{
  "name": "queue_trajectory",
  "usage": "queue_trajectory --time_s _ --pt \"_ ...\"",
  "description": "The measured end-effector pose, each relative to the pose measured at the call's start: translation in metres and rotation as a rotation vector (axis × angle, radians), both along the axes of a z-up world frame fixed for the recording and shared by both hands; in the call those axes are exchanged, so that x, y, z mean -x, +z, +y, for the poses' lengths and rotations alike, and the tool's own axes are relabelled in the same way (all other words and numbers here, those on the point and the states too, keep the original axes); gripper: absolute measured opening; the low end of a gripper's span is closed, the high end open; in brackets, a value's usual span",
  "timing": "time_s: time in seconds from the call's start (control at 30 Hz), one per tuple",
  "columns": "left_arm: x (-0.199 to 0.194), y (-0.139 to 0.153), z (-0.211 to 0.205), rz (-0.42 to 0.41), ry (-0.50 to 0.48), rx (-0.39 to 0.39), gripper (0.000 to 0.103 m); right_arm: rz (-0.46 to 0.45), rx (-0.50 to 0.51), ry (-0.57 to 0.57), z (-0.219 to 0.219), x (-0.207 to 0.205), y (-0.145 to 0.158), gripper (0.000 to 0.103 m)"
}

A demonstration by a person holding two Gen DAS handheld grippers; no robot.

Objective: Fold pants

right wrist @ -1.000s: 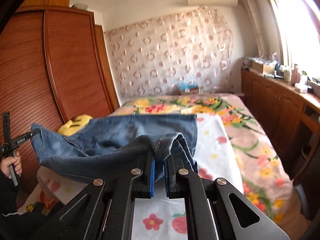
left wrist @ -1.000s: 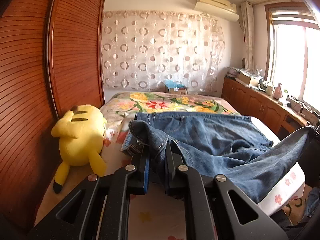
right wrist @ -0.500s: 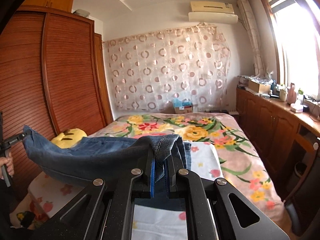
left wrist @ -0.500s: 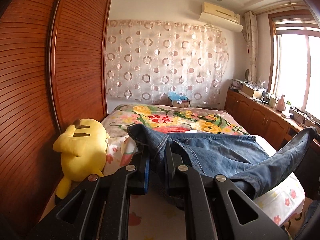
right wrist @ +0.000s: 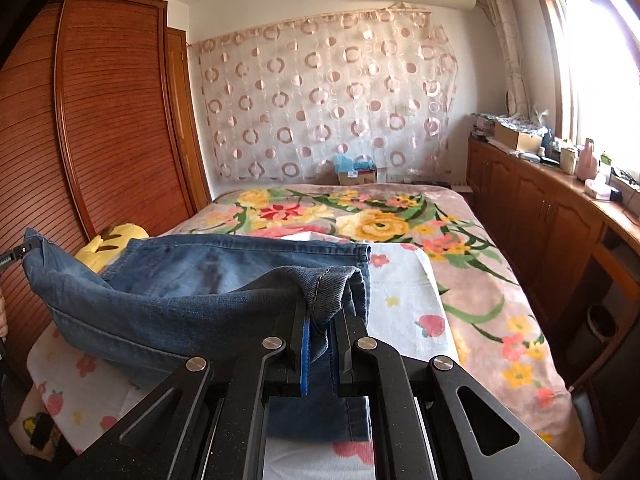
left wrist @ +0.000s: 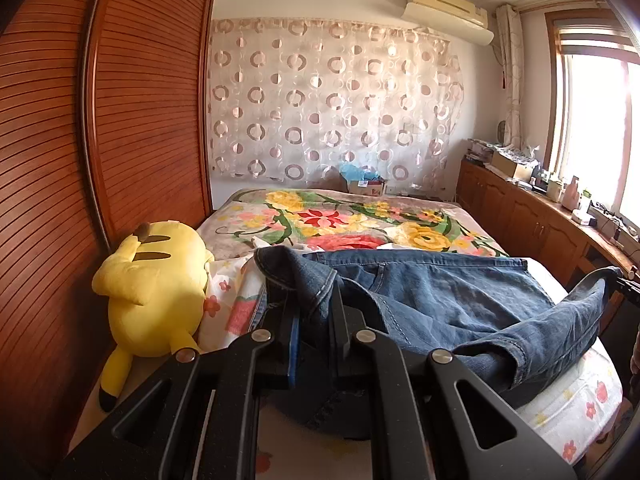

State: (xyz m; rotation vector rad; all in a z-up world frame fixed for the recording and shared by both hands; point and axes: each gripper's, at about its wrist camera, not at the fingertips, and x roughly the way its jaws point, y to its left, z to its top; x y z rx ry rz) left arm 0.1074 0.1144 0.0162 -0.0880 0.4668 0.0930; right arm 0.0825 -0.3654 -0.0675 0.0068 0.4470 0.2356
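Note:
Blue denim pants (left wrist: 448,300) lie across the near end of the bed (left wrist: 360,224). My left gripper (left wrist: 314,320) is shut on a bunched edge of the pants at their left end. The same pants (right wrist: 168,292) show in the right wrist view, where my right gripper (right wrist: 320,316) is shut on a hemmed end. Between the two grips a strip of denim hangs lifted over the part lying flat. The left gripper's tip (right wrist: 24,250) shows at the far left edge of the right wrist view, clamping the other corner.
A yellow plush toy (left wrist: 156,300) lies at the bed's left edge against a slatted wooden wardrobe (left wrist: 100,140). Wooden cabinets (right wrist: 560,232) with clutter on top run along the right under a window. A small box (left wrist: 366,186) sits at the bed's far end.
Both grippers drew back toward the near end of the bed with the denim still clamped. The lifted strip sank lower and now lies over more of the flat part.

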Motion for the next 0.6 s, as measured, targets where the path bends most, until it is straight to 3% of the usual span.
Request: queue_trajectory --time_s 0.6 --pt "-0.103 0.019 0.005 0.010 0.012 -0.023 0.011 -0.030 0.013 0.013 -0.001 -0.068 0.043 0.007"
